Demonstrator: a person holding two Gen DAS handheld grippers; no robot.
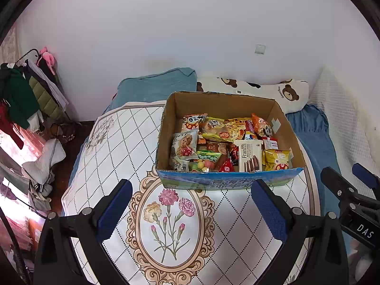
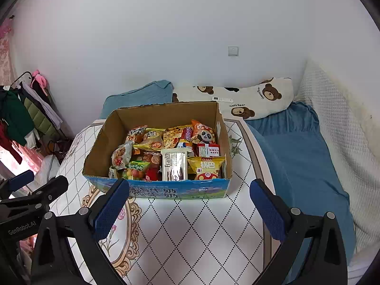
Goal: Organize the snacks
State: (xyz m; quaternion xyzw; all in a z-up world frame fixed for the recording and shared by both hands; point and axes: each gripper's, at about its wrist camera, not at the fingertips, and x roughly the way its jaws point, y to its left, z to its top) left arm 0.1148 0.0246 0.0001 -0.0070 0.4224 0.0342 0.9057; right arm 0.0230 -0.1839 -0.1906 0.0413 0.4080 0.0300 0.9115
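An open cardboard box [image 1: 168, 128] with a blue printed front stands on a round table with a floral cloth [image 1: 118, 142]. It holds several snack packets, among them a white Franzzi biscuit pack [image 1: 249, 156] and a yellow chip bag [image 1: 276, 159]. The box also shows in the right wrist view [image 2: 99, 152], with the Franzzi pack [image 2: 174, 166] near its front. My left gripper [image 1: 191, 206] is open and empty, hovering in front of the box. My right gripper [image 2: 186, 207] is open and empty, also just before the box front.
A bed with a blue sheet [image 2: 296, 156], a bear-print pillow [image 2: 258, 99] and a blue pillow [image 1: 156, 85] lies behind the table. A clothes rack [image 1: 26, 90] stands at the left. A white wall is behind.
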